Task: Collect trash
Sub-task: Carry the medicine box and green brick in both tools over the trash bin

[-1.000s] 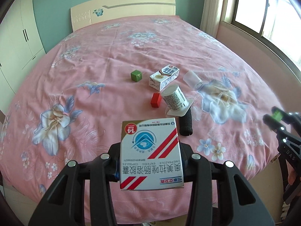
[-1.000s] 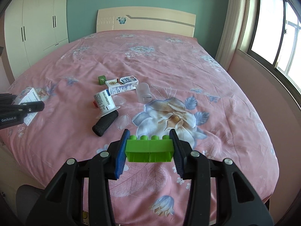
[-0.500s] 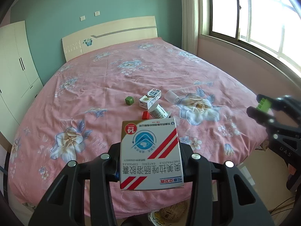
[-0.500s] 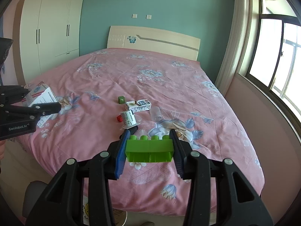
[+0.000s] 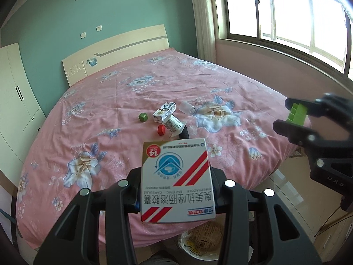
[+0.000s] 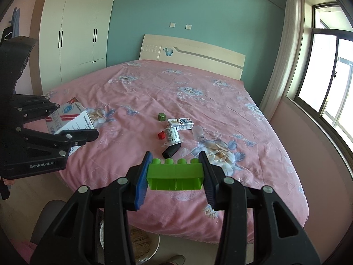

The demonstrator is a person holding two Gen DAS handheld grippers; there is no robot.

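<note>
The left gripper (image 5: pixel 176 190) clamps a medicine box (image 5: pixel 176 181); the right gripper (image 6: pixel 175 174) clamps a green brick (image 6: pixel 175 173). At the frame's bottom, a bin (image 5: pixel 198 243) sits half hidden behind the box.

The white round bin (image 5: pixel 199 240) on the floor is half hidden behind the white red-striped medicine box (image 5: pixel 176 181) and black left tool (image 5: pixel 176 195). The black foam cylinder (image 5: pixel 184 133) on the bed shows only its end. The print on the small white yogurt cup (image 6: pixel 172 135) is too small to read.

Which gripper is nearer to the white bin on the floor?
Left, probably. The left gripper holds the medicine box almost above the bin; the right gripper seems slightly farther.
</note>
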